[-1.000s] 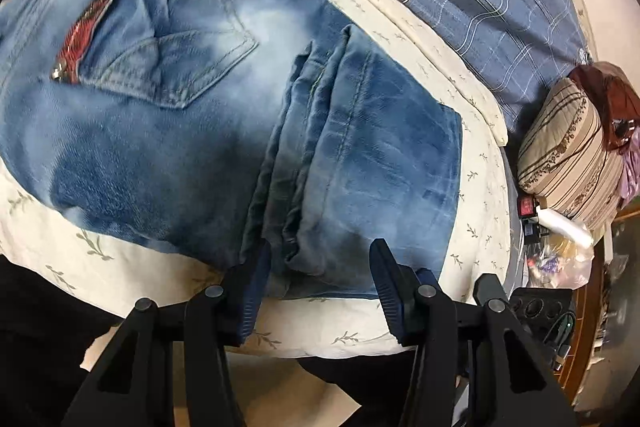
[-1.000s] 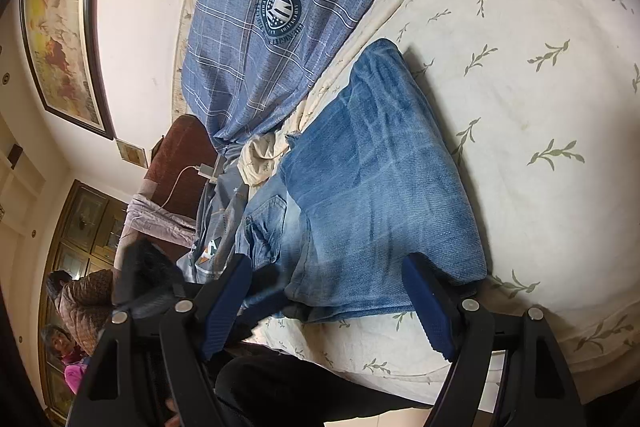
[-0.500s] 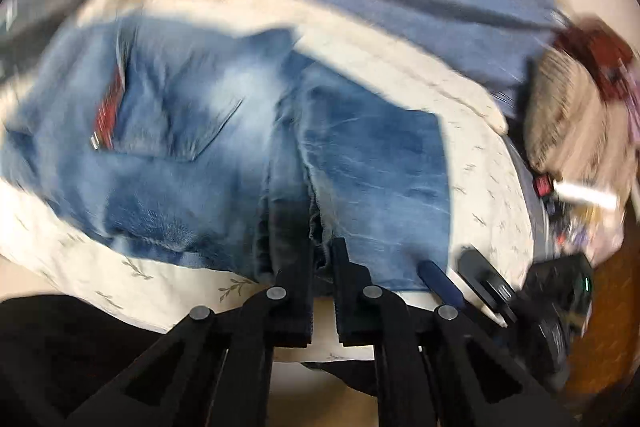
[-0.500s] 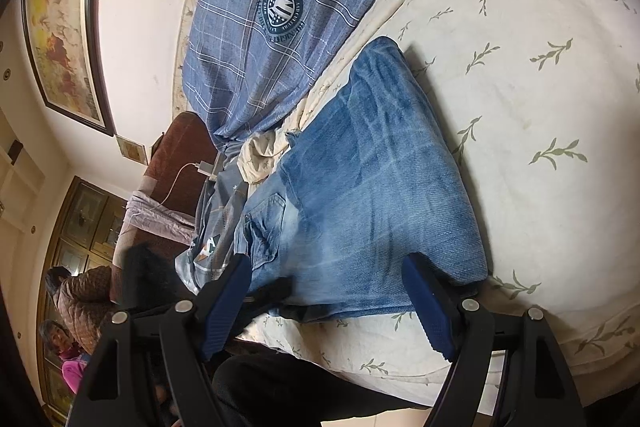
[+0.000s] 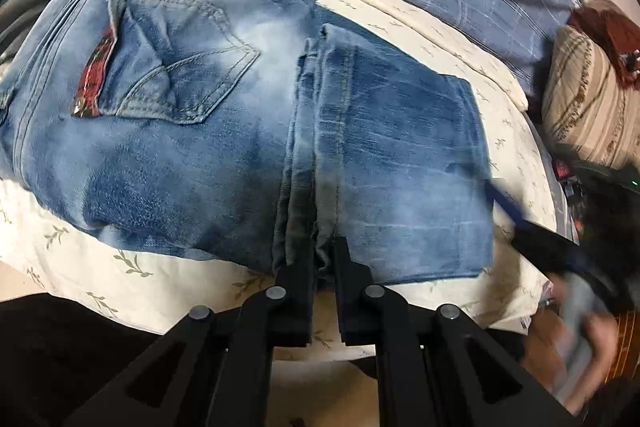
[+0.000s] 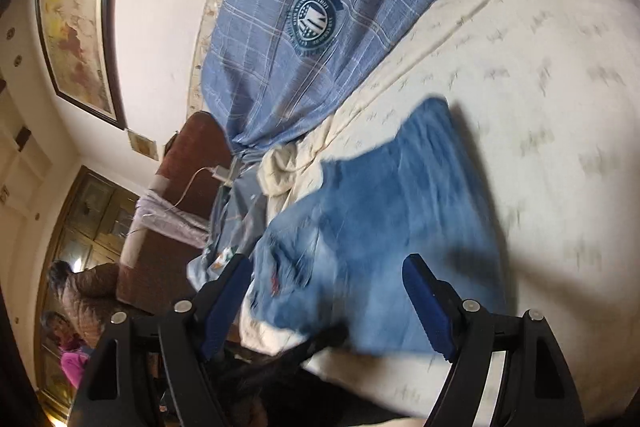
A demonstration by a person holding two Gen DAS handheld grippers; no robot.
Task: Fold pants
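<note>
Already the left hand-held gripper (image 5: 323, 259) had pinched shut on the bunched near-edge fold of the faded blue denim pants (image 5: 224, 131), half-folded on the leaf-print bed (image 5: 132, 267). Thick, limp denim likely suited that layered edge; the right hand-held gripper (image 6: 328, 303) hovered wide, empty, jaws opening.

The left gripper (image 5: 323, 259) is pointed steeply down, and its jaws are pinched on a fold of the jeans (image 5: 200, 155). The right gripper (image 6: 328, 291) is held wide apart, with nothing gripped, its jaws opening.
</note>
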